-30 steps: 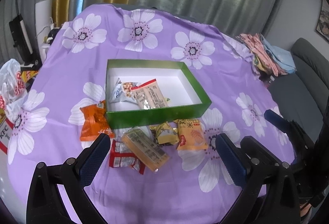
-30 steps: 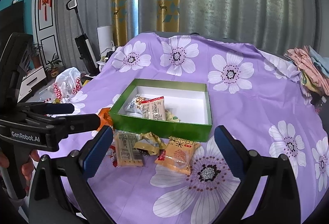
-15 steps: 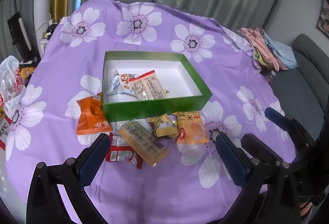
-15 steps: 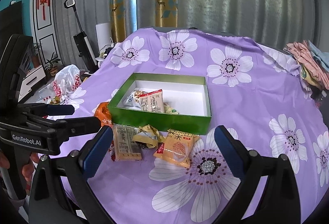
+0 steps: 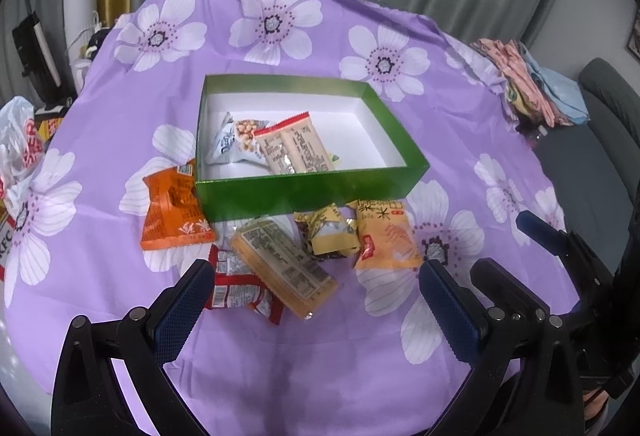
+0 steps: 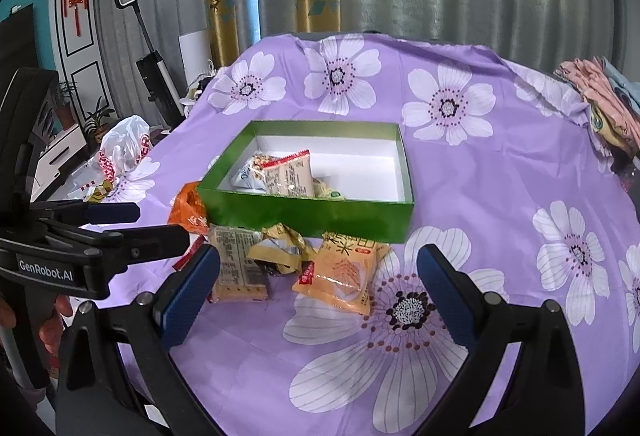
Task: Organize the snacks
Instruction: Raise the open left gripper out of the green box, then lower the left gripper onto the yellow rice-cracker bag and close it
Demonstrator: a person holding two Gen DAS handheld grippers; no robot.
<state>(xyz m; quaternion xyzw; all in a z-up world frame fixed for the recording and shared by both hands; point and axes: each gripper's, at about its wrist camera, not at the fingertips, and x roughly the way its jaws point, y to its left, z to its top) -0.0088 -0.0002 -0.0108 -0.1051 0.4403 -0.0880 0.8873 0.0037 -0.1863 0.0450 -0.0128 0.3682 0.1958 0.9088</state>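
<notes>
A green box [image 5: 304,192] [image 6: 308,212] with a white inside sits mid-table and holds a white peanut packet [image 5: 236,144] and a tan red-topped packet [image 5: 294,150] [image 6: 290,174]. In front of it lie an orange packet [image 5: 172,212], a red packet [image 5: 236,284], a long tan packet [image 5: 282,264] [image 6: 236,264], a crumpled yellow packet [image 5: 330,234] [image 6: 282,250] and a yellow-orange packet [image 5: 384,234] [image 6: 342,272]. My left gripper [image 5: 316,304] hangs open above the near packets, empty. My right gripper [image 6: 318,292] is open and empty too, near the yellow-orange packet.
A purple cloth with white flowers [image 5: 400,316] covers the table. Folded clothes [image 5: 532,88] lie at the far right edge beside a grey chair [image 5: 600,140]. A white plastic bag [image 6: 124,148] sits off the left side. A hand [image 6: 52,320] holds the left gripper's handle.
Both views have drifted back and up slightly, so the box and packets sit a little higher and farther in frame. Nothing was picked up or moved.
</notes>
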